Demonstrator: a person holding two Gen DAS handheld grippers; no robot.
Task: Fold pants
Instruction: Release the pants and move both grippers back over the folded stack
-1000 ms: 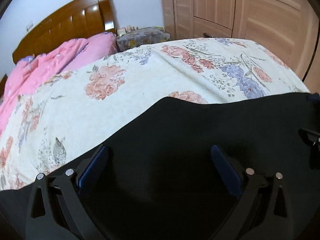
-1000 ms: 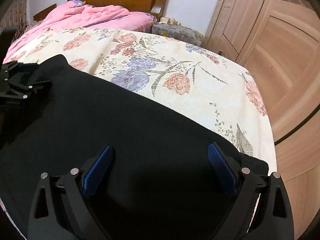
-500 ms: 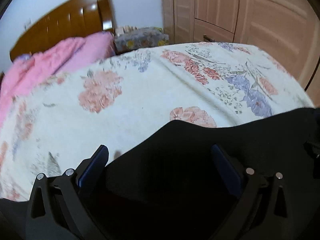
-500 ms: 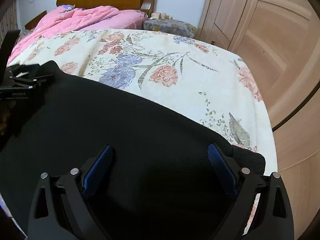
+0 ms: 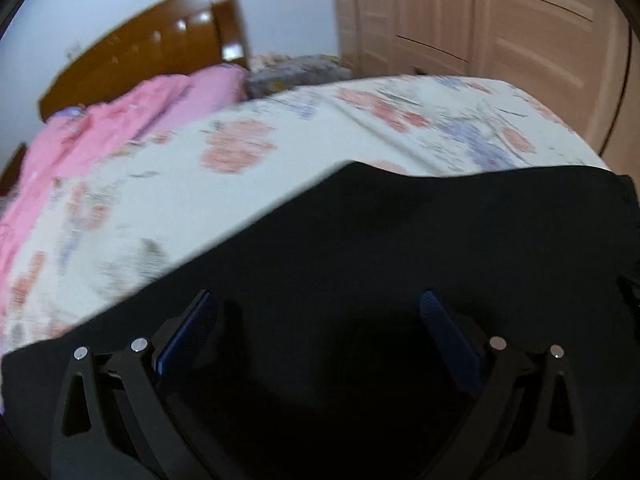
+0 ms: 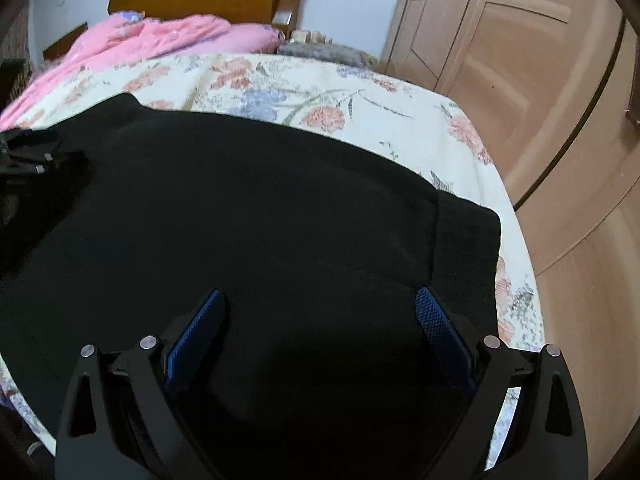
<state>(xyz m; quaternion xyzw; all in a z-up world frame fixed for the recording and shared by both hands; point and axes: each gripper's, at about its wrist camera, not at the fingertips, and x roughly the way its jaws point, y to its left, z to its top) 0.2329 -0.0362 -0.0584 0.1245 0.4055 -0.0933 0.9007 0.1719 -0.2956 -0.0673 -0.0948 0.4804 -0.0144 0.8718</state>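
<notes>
Black pants (image 5: 400, 248) lie spread flat on the floral bed sheet (image 5: 160, 200), filling the lower half of both views. In the right wrist view the pants (image 6: 260, 208) show a folded layer with a lower layer sticking out at the right edge (image 6: 468, 240). My left gripper (image 5: 316, 312) is open over the pants, holding nothing. My right gripper (image 6: 320, 308) is open over the pants, holding nothing. The left gripper also shows at the left edge of the right wrist view (image 6: 28, 156).
A pink quilt (image 5: 100, 132) lies by the wooden headboard (image 5: 152, 52). A floral-covered nightstand (image 5: 292, 72) stands beside the bed. Wooden wardrobe doors (image 6: 520, 60) stand to the right of the bed. The bed's right edge (image 6: 516, 240) is close to the pants.
Both grippers have stayed open. Both views have shifted and tilted over the pants; the left view is now blurred by motion. More of the lower layer shows at the right.
</notes>
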